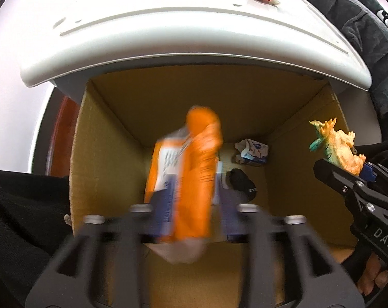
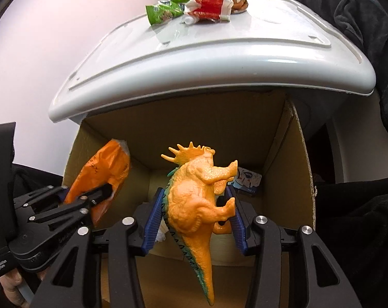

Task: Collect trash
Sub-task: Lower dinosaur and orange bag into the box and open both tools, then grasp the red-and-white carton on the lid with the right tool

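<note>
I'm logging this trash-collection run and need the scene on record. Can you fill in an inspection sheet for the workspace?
Surface: white plastic table, glossy, with a raised edge; an open cardboard box stands below its front edge.
Job's things: green wrapper and red-and-white wrapper lie on the table; crumpled white-and-blue packet and a dark item lie in the box.
Clutter: nothing seen.
Grippers: left claw holds an orange bag over the box, blurred; right claw shut on an orange toy dinosaur above the box.
Cables: nothing seen.
Surroundings: pale wall, dark fabric at right.
</note>
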`<action>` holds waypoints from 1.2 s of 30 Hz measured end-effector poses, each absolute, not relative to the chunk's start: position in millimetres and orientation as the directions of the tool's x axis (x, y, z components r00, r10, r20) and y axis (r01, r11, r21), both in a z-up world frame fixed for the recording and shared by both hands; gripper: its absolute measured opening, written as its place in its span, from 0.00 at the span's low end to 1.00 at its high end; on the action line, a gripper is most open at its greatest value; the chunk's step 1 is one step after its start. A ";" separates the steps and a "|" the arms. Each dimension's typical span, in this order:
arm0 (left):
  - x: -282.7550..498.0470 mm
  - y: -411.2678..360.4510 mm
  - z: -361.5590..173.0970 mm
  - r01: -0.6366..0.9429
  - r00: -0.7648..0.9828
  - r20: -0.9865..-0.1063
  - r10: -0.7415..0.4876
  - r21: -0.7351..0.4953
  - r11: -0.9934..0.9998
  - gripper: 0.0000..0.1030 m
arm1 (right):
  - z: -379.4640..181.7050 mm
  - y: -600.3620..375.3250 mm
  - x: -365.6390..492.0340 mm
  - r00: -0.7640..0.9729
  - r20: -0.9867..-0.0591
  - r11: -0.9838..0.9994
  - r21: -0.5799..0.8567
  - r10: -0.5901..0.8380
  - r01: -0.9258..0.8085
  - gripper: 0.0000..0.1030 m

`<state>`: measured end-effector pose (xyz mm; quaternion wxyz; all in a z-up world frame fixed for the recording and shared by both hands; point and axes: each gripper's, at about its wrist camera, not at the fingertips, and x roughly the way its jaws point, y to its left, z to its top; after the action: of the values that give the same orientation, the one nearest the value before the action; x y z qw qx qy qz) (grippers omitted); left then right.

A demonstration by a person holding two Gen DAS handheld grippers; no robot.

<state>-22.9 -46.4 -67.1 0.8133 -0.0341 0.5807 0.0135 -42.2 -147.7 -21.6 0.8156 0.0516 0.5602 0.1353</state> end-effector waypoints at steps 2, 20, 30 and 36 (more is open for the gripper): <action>-24.5 -44.0 -62.9 -0.092 0.351 -0.936 0.021 -0.013 0.996 0.80 | -15.7 -152.9 -43.3 0.384 -0.889 0.967 0.214 0.250 -0.137 0.75; -23.0 -39.7 -56.4 -0.096 0.354 -0.934 0.044 0.011 0.995 0.80 | -4.6 -162.2 -35.6 0.405 -0.882 0.970 0.231 0.242 -0.076 0.76; 0.9 -31.6 -6.4 -0.071 0.464 -0.885 0.029 -0.005 0.997 0.80 | 33.4 -154.8 4.2 0.446 -0.858 0.966 0.205 0.256 -0.161 0.76; 31.3 -30.8 22.5 -0.016 0.514 -0.858 0.013 0.006 1.000 0.80 | 67.8 -143.9 60.3 0.503 -0.823 0.945 0.117 0.264 -0.304 0.78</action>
<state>31.3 -30.8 22.5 0.8700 -0.0016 0.4929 0.0085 60.3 -143.9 67.8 0.8666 -0.0213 0.4709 0.1639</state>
